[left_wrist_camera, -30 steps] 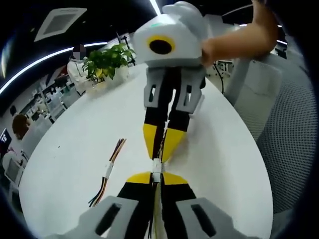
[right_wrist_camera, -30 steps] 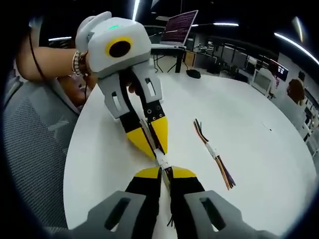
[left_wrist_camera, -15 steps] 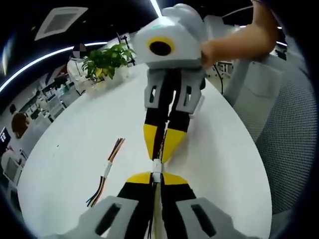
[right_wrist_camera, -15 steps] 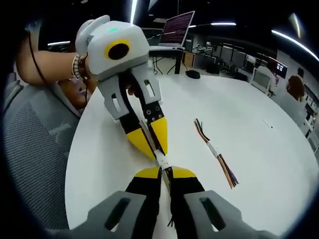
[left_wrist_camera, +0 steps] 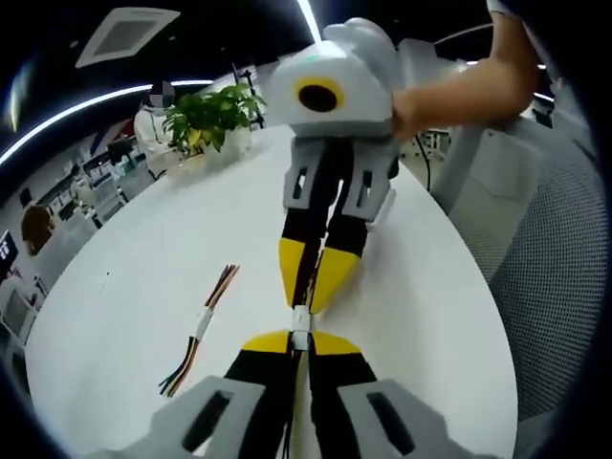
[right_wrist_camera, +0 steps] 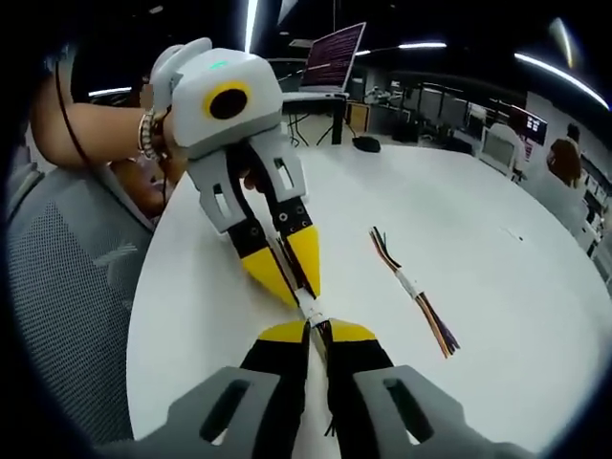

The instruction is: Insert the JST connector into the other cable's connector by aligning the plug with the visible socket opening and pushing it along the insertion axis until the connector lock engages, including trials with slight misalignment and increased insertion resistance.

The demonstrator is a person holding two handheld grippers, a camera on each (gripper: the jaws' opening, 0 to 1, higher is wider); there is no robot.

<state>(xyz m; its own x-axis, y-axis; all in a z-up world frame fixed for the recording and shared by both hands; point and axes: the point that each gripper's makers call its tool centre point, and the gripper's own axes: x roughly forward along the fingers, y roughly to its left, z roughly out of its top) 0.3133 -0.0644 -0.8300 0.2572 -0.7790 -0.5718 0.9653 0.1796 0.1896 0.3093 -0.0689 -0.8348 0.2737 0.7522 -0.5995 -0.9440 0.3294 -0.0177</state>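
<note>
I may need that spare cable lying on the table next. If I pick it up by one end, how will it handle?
The spare cable is a thin bundle of loose coloured wires fanning out at both ends, so it will probably droop and flop. It looks very light, likely sliding on the smooth white table if nudged. The white connector at its middle seems the stiffest place to grip.

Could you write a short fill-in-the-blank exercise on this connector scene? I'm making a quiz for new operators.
1. The two grippers meet tip to tip at a small ____ plastic connector between them.
2. A spare bundle of multicoloured wires lies loose on the round white ____.
3. In the left gripper view, a potted ____ plant stands at the far edge.
4. The jaws of the left gripper and of the right gripper have ____ tips.

Missing words: white; table; green; yellow
</note>
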